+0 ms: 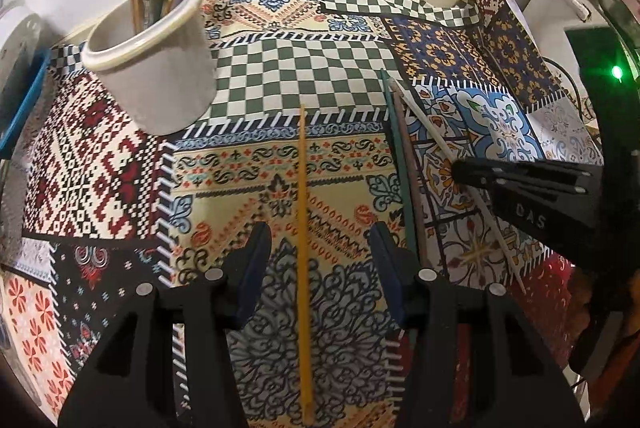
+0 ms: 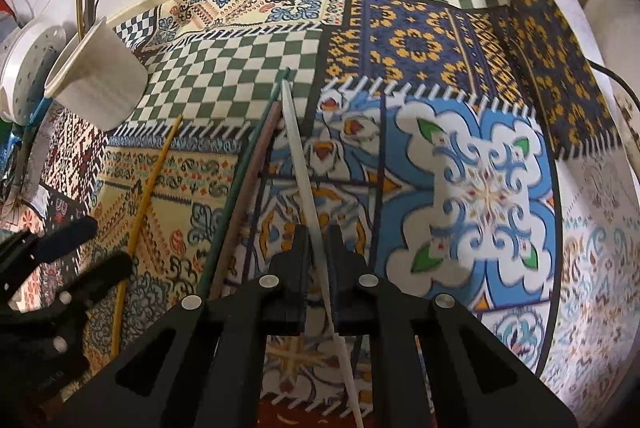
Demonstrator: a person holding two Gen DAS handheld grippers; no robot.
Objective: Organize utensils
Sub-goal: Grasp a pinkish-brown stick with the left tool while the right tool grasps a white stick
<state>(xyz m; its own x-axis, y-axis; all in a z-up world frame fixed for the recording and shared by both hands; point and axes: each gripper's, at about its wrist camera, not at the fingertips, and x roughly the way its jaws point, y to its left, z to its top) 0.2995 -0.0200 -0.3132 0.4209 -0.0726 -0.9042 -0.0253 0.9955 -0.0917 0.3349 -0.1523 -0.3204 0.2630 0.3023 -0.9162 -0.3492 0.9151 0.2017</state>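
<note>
Right gripper (image 2: 319,248) clamps white chopstick (image 2: 298,156); left gripper (image 1: 316,248) spread

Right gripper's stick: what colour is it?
White, the stick shows best in the right wrist view, between the right gripper fingers.

Raised letters "DAS" readable on the black body of the right tool (image 1: 520,184), seen from the left wrist view; possibly part of a longer word, rest hidden. No other legible text, numbers or labels anywhere in either view.
</note>
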